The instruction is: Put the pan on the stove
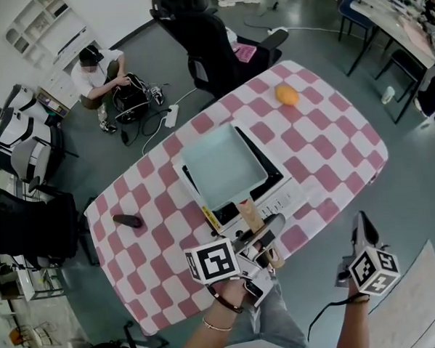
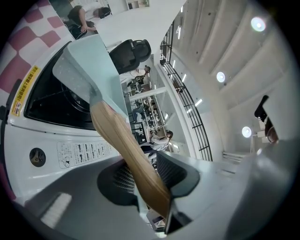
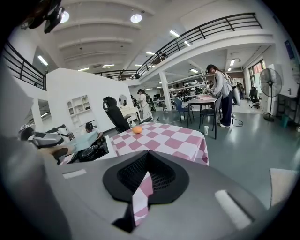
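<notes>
A pale blue square pan (image 1: pixel 223 166) lies over the black top of the white stove (image 1: pixel 277 195) in the middle of the checkered table. Its wooden handle (image 1: pixel 252 217) points toward me. My left gripper (image 1: pixel 268 240) is shut on the end of that handle. In the left gripper view the handle (image 2: pixel 122 145) runs between the pads up to the pan (image 2: pixel 86 61) above the burner (image 2: pixel 56 101). I cannot tell whether the pan's base touches the burner. My right gripper (image 1: pixel 362 224) hangs off the table's near right edge, shut and holding nothing (image 3: pixel 146 161).
An orange (image 1: pixel 287 95) sits near the table's far end, and a small dark object (image 1: pixel 127 221) lies at its left side. A black office chair (image 1: pixel 211 43) stands beyond the table. A person (image 1: pixel 96 74) sits on the floor at far left.
</notes>
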Action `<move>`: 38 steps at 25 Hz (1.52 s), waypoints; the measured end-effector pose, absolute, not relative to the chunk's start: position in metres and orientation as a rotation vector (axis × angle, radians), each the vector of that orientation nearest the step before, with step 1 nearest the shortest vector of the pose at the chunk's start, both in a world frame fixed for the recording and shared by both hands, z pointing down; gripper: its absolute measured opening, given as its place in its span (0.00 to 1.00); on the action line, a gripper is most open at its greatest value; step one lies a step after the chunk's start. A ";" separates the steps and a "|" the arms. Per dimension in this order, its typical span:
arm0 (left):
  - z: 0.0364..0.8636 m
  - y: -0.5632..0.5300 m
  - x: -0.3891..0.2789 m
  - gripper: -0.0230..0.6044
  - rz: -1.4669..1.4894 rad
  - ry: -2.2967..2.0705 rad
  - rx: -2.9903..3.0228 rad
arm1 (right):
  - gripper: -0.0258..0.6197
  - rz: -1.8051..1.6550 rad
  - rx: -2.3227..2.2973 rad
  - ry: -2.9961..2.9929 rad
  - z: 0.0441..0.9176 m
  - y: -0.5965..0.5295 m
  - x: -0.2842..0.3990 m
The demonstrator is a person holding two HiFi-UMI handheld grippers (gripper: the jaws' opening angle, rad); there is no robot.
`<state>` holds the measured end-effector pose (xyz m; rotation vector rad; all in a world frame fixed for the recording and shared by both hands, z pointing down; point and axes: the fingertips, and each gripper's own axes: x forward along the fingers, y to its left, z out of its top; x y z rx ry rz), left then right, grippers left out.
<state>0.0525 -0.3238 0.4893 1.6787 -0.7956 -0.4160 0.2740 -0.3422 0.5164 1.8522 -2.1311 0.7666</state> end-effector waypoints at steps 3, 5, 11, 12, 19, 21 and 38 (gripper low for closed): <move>0.491 -0.326 0.052 0.23 -0.413 -0.799 1.677 | 0.05 0.771 1.843 -2.130 0.518 -0.341 0.273; 0.492 -0.326 0.053 0.23 -0.414 -0.798 1.675 | 0.05 0.775 1.835 -2.131 0.521 -0.340 0.272; 0.495 -0.328 0.054 0.23 -0.422 -0.808 1.667 | 0.05 0.788 1.818 -2.127 0.526 -0.338 0.270; 0.495 -0.329 0.054 0.23 -0.422 -0.809 1.665 | 0.05 0.788 1.817 -2.126 0.526 -0.337 0.270; 0.498 -0.329 0.057 0.23 -0.423 -0.800 1.661 | 0.05 0.781 1.809 -2.115 0.529 -0.338 0.273; 0.499 -0.329 0.059 0.23 -0.417 -0.801 1.662 | 0.05 0.785 1.807 -2.113 0.530 -0.339 0.273; 0.513 -0.327 0.065 0.23 -0.364 -0.815 1.670 | 0.05 0.816 1.800 -2.103 0.540 -0.339 0.273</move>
